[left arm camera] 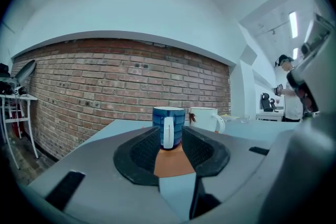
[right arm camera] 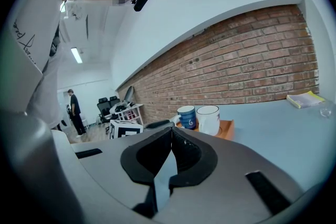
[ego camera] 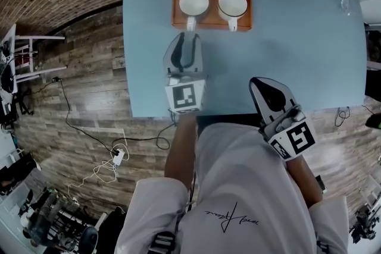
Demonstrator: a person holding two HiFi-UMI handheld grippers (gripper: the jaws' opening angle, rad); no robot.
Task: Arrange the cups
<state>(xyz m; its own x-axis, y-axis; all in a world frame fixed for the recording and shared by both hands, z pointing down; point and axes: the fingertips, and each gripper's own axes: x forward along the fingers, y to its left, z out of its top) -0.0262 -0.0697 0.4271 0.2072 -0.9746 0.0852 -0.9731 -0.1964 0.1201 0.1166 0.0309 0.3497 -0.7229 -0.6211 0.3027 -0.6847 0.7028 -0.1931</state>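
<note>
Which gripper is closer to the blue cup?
Left. The left hand-held gripper sits just in front of the blue cup, jaws open; the right hand-held gripper hangs back at the near edge of the table.

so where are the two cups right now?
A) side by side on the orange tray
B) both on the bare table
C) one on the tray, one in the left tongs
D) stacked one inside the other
A: the blue cup and the white cup stand next to each other on the orange tray.
</note>
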